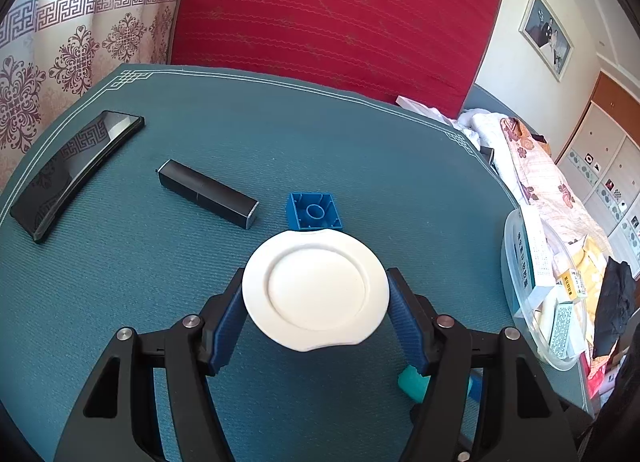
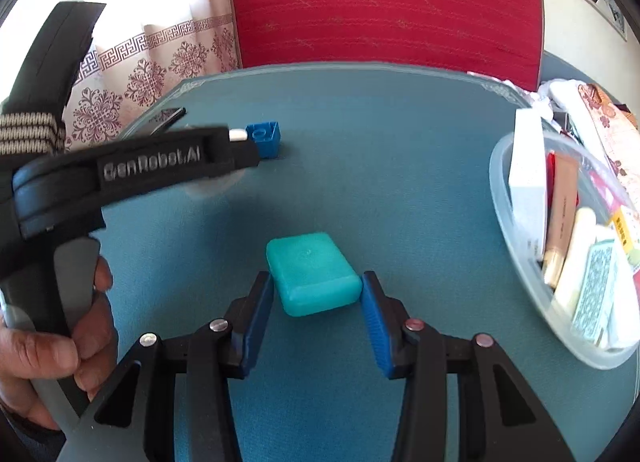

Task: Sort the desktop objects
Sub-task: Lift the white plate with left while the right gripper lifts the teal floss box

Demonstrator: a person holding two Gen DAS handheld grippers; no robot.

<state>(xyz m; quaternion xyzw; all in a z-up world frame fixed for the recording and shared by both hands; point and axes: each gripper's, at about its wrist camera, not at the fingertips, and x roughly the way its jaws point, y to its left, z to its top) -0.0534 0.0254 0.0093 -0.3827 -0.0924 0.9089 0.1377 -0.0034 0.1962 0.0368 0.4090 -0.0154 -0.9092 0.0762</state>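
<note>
Teal soap-like block (image 2: pixel 314 272) sits between the right gripper (image 2: pixel 316 290) pads, which look pressed to its near corners; the hold is shallow, so it could pivot or slip out when carried toward the clear plastic tub (image 2: pixel 516 198). White plate (image 1: pixel 316 290) is pinched across its rim by the left gripper (image 1: pixel 316 298), above the counter (image 1: pixel 360 150); tilting could let it slide onto the blue brick (image 1: pixel 314 212).
</note>
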